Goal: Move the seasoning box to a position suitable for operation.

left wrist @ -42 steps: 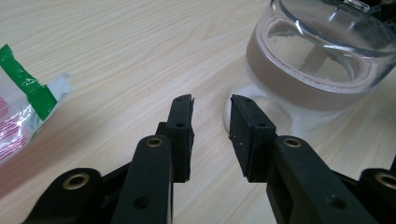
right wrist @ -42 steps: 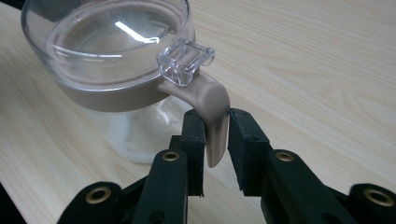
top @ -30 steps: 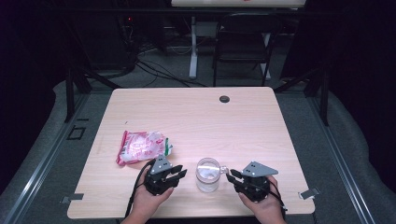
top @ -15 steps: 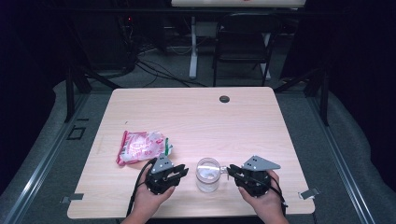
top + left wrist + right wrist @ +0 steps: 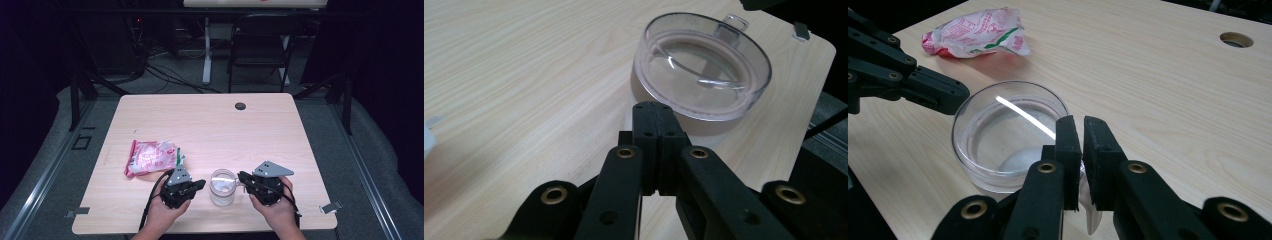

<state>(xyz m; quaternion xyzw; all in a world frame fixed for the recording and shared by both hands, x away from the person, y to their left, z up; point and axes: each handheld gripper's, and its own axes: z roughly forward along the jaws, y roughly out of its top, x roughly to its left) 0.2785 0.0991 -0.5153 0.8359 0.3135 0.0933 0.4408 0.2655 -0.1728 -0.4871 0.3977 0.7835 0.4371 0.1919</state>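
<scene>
A clear glass cup (image 5: 222, 186) with a side handle stands near the table's front edge. My left gripper (image 5: 200, 184) lies just left of it; its jaws have just been closing and now meet, shut with nothing between them (image 5: 655, 107). The cup (image 5: 701, 65) stands a little beyond their tips. My right gripper (image 5: 241, 176) comes in from the cup's right. Its jaws (image 5: 1077, 122) have just been closing and now pinch the clear handle (image 5: 1091, 215) between them. The cup's bowl (image 5: 1008, 135) looks empty.
A pink and white snack bag (image 5: 151, 157) lies on the wooden table (image 5: 210, 125) left of and behind the cup. A round cable hole (image 5: 240, 106) sits near the far edge. A chair and cables stand on the floor beyond.
The right gripper has edged slightly up and in towards the cup. The left hand, the cup and the bag have stayed in place.
</scene>
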